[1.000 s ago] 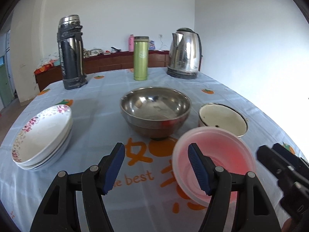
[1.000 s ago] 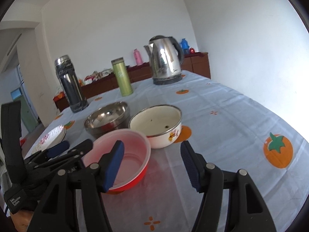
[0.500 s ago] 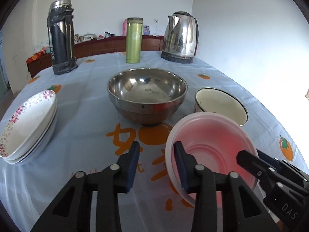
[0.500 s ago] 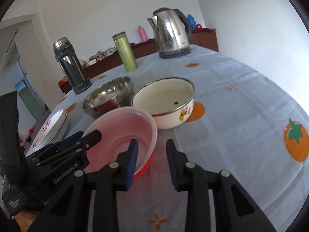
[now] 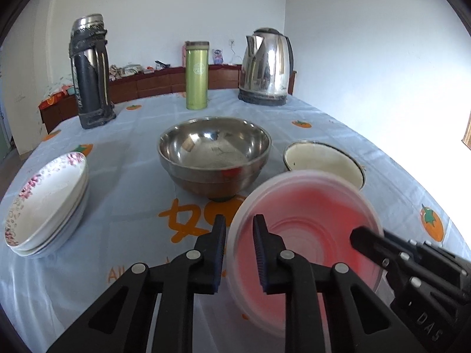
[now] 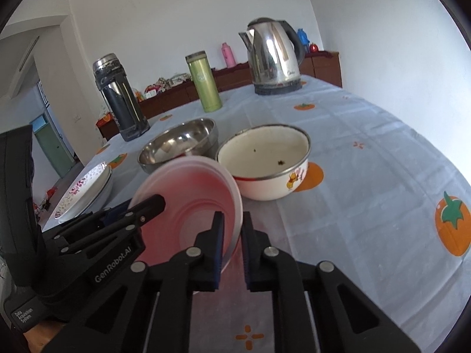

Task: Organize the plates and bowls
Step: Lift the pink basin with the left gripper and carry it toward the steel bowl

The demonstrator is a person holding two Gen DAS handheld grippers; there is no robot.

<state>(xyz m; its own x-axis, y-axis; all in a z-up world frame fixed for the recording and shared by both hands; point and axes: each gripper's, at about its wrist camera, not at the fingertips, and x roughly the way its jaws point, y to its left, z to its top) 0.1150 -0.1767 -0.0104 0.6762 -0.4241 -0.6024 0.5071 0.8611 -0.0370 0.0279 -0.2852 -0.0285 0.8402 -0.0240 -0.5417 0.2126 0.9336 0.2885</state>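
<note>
A red plastic bowl (image 5: 306, 223) is held between both grippers, lifted and tilted above the tablecloth. My left gripper (image 5: 239, 253) is shut on its left rim. My right gripper (image 6: 231, 244) is shut on its right rim; the bowl (image 6: 194, 197) also shows in the right wrist view. A steel bowl (image 5: 214, 153) stands just behind it, and a white enamel bowl (image 5: 323, 161) to the right. A stack of flowered plates (image 5: 44, 203) sits at the left.
A dark thermos (image 5: 89, 73), a green flask (image 5: 196, 75) and a steel kettle (image 5: 266, 67) stand at the far side of the round table (image 5: 132, 147). A wooden sideboard (image 5: 153, 82) lies behind. The table edge curves off at the right.
Both grippers closed from wide open onto the red bowl's opposite rims. The bowl has risen off the table and tilted.
</note>
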